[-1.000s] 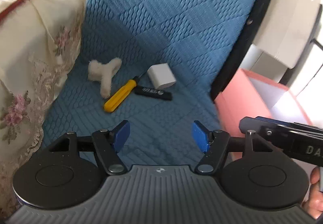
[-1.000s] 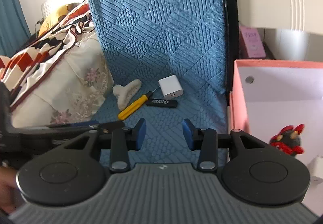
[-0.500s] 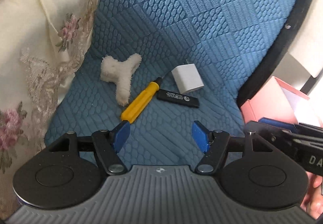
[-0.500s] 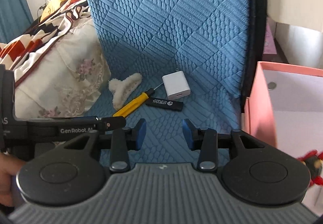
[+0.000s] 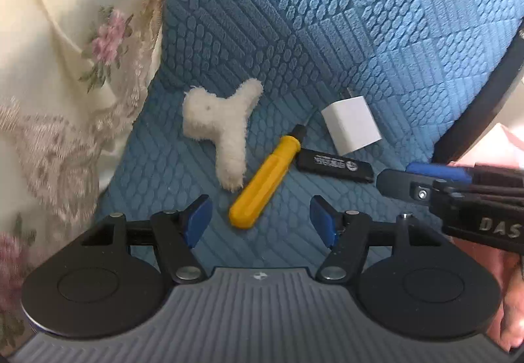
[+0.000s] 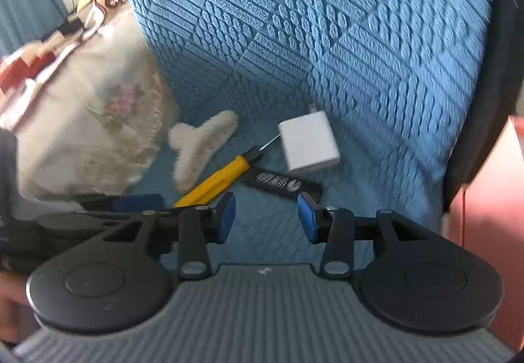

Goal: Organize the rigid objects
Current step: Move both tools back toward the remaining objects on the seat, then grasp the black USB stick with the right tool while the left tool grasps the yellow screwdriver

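Claws first: the left claw [image 5: 260,220] stands wide apart and holds nothing, its blue pads [image 5: 196,220] low over the blue seat [image 5: 327,35]. The right claw [image 6: 266,219] is also spread, somewhat narrower, and empty.

Just ahead of the left claw lies the screwdriver [image 5: 263,179], its yellow handle butt near the gap between the pads and its dark tip angled up toward the charger [image 5: 352,124]. Taking the screwdriver as landmark: the fluffy clip [image 5: 226,127] lies just to its left, close beside the handle but apart from it. The black stick [image 5: 334,164] lies just to its right, one end against the handle's collar. The white charger sits beyond that stick, near the screwdriver's tip and touching the stick's far edge.

In the right wrist view the stick [image 6: 283,182] lies just ahead of the right claw, with the screwdriver [image 6: 217,181] to its left. A floral cloth [image 5: 65,68] borders the seat well left of the screwdriver; a pink box [image 6: 491,192] stands well to its right.
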